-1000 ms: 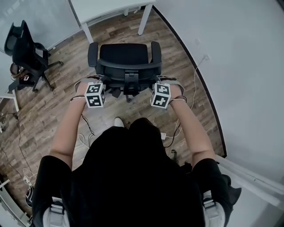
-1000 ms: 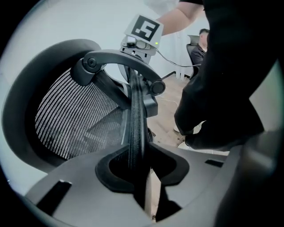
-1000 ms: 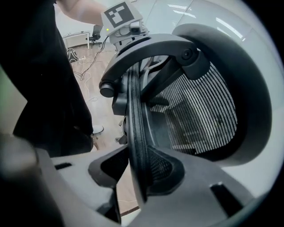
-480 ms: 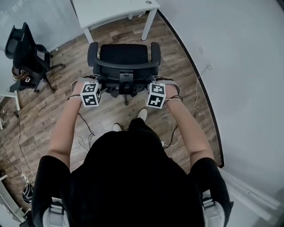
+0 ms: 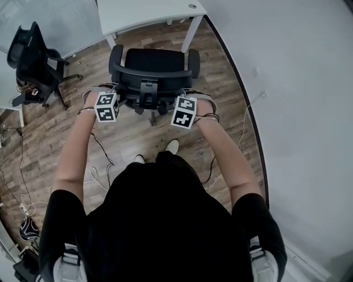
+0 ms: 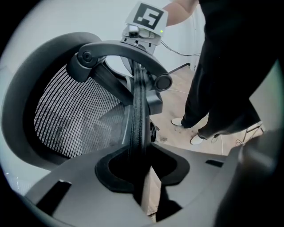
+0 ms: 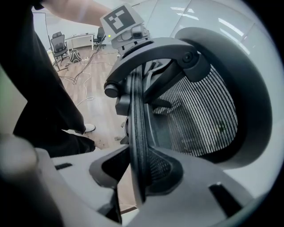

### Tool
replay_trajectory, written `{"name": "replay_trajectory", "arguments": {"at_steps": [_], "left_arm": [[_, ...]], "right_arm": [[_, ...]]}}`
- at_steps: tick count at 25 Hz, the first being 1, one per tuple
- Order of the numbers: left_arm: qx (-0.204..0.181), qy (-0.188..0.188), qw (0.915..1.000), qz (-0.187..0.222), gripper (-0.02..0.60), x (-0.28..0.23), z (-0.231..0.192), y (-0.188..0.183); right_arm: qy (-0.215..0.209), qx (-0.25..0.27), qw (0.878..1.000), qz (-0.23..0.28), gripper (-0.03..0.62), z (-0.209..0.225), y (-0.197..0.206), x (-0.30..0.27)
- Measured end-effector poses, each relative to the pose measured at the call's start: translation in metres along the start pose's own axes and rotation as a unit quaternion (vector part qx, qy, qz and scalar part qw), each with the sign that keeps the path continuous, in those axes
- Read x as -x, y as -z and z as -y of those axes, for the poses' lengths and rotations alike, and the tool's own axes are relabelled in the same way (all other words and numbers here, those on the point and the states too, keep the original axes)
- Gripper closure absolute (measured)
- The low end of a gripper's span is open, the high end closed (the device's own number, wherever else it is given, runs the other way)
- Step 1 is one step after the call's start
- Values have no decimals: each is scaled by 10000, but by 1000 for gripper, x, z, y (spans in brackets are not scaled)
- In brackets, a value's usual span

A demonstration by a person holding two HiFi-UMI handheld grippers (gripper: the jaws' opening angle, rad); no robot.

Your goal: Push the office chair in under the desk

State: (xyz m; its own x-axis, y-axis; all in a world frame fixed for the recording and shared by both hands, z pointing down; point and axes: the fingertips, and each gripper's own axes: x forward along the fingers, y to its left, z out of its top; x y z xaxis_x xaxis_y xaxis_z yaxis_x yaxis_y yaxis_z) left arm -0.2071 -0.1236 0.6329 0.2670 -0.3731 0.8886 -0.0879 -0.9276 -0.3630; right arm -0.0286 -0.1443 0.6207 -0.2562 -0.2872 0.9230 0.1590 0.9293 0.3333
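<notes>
A black office chair [image 5: 153, 61] stands on the wood floor with its seat just short of the white desk [image 5: 146, 12]. I hold the top rim of its mesh backrest [image 6: 75, 115] from behind with both grippers. My left gripper [image 5: 112, 95] is shut on the rim's left part, which runs between its jaws [image 6: 141, 165]. My right gripper [image 5: 185, 98] grips the rim's right part; its jaws [image 7: 138, 166] have just been closing on that rim, beside the backrest mesh [image 7: 199, 115].
The desk's white leg [image 5: 192, 34] stands right of the chair's armrest [image 5: 194, 61]. A second black chair [image 5: 33, 58] is at the far left. A pale wall [image 5: 298, 110] curves along the right. Cables [image 5: 99, 160] trail over the floor near my shoes [image 5: 172, 146].
The chair and both grippers have moved up the picture toward the desk, and more of the desk top shows. My feet have stepped forward after them.
</notes>
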Motion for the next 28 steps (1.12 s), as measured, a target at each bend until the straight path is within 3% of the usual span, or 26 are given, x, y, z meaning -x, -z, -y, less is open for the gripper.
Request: {"name": "replay_trajectory", "arguments": {"at_steps": [6,15,28], "left_arm": [[114,-76,9997,-217,485,-14,-30,2],[366,-211,9983,-411,488,-40,-65,-23],[687,-456,9957,-429,497,-74,-143,-49]], "right_arm": [[11,103,9999,81,484,31,7,-10],[9,388,9990,209,484,75,45,-20],[49,839,9960,318,476,172,88,-40]]}}
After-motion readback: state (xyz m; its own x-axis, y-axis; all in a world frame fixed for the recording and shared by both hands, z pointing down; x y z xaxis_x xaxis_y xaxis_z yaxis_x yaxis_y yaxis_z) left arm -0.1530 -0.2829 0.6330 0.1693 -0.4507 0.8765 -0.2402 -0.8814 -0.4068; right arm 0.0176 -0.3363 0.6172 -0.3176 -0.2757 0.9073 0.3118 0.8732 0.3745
